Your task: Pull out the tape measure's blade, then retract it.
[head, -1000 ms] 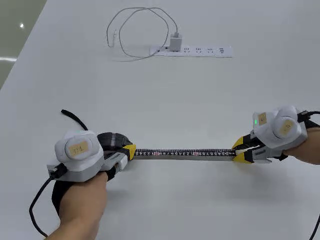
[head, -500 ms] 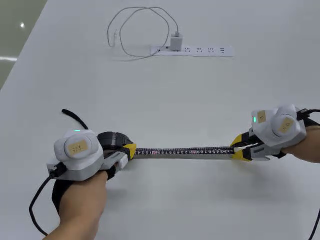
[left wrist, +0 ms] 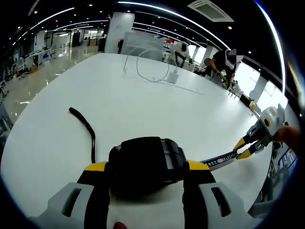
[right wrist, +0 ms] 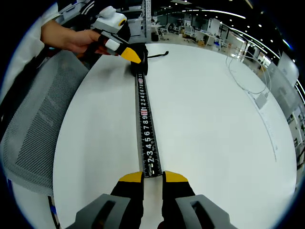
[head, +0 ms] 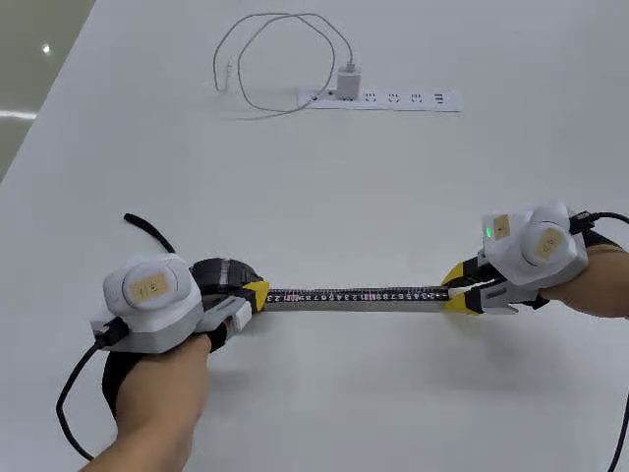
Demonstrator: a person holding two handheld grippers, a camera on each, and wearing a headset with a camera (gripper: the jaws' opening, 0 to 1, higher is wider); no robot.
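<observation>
Now the right tongs [head: 455, 290] have drifted inward. Over the last second they have slid along the white surface [head: 393, 197] toward the tape measure [head: 224, 275], and the visible blade [head: 354, 295] is a touch shorter than it was. The camera has nudged only slightly, so this reads as a real move of the hand. It looks like the pull-out is done and the return is under way, fed back gently rather than let snap.

The right tongs are pinched together on the blade's free end. In the right gripper view the low numbers run up from between the two yellow tips. The left tongs [head: 246, 300] are clamped on the black case, one yellow tip on either side of it in the left gripper view, pinning it to the surface. That hand has barely stirred. The blade lies flat and straight between the two, printed side up, and a good run of it is yet to go in.

As for containers, the only one in play is the case itself. The rest of the blade is presumably coiled inside, out of sight, and each bit of inward travel puts more back.

The case's black strap [head: 147, 231] trails loose behind it. Well apart at the far end lie a power strip [head: 393, 98], a charger [head: 348, 81] plugged into it and a looping white cable [head: 265, 59].
</observation>
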